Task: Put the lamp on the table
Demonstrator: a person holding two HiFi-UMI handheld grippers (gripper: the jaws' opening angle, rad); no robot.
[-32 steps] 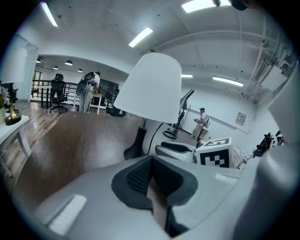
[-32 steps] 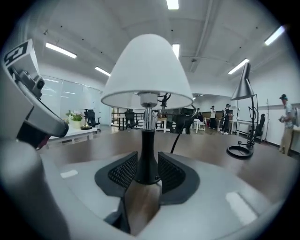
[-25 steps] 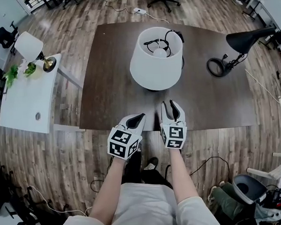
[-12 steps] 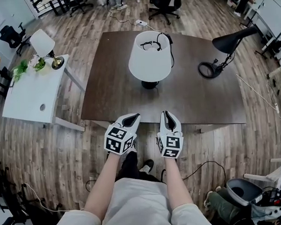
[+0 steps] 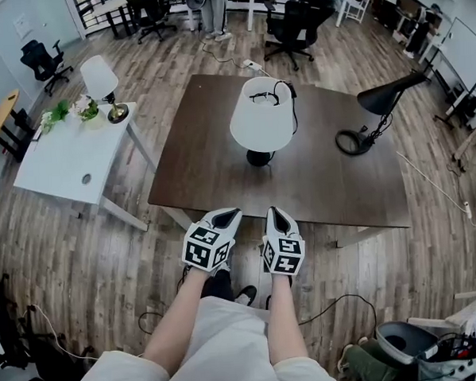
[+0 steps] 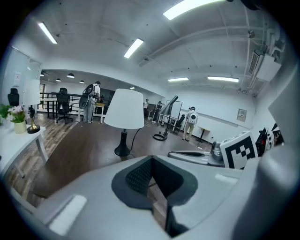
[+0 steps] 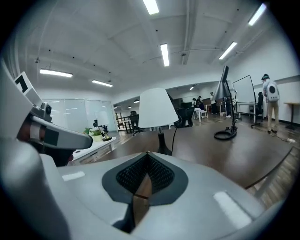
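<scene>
The lamp [image 5: 262, 117], with a white shade and a black base, stands upright near the middle of the dark brown table [image 5: 213, 175]; its black cord hangs behind it. It also shows far ahead in the left gripper view, lamp [image 6: 124, 110], and in the right gripper view, lamp [image 7: 157, 108]. My left gripper [image 5: 226, 217] and right gripper [image 5: 275, 216] hover side by side at the table's near edge, well short of the lamp. The left gripper [image 6: 151, 158] is shut and empty. The right gripper [image 7: 147, 153] has just been closing; its pads meet with nothing between them.
A black desk lamp [image 5: 377, 107] with a ring base stands on the table's right side. A white side table [image 5: 69, 163] at the left carries a small lamp [image 5: 101, 80] and a plant [image 5: 59, 114]. Office chairs [image 5: 297, 27] stand beyond; cables and a bin [image 5: 405, 343] lie on the floor.
Both grippers have drawn back from the lamp to the table's near edge. The right gripper's jaws have closed. The lamp has stayed standing on the table.
</scene>
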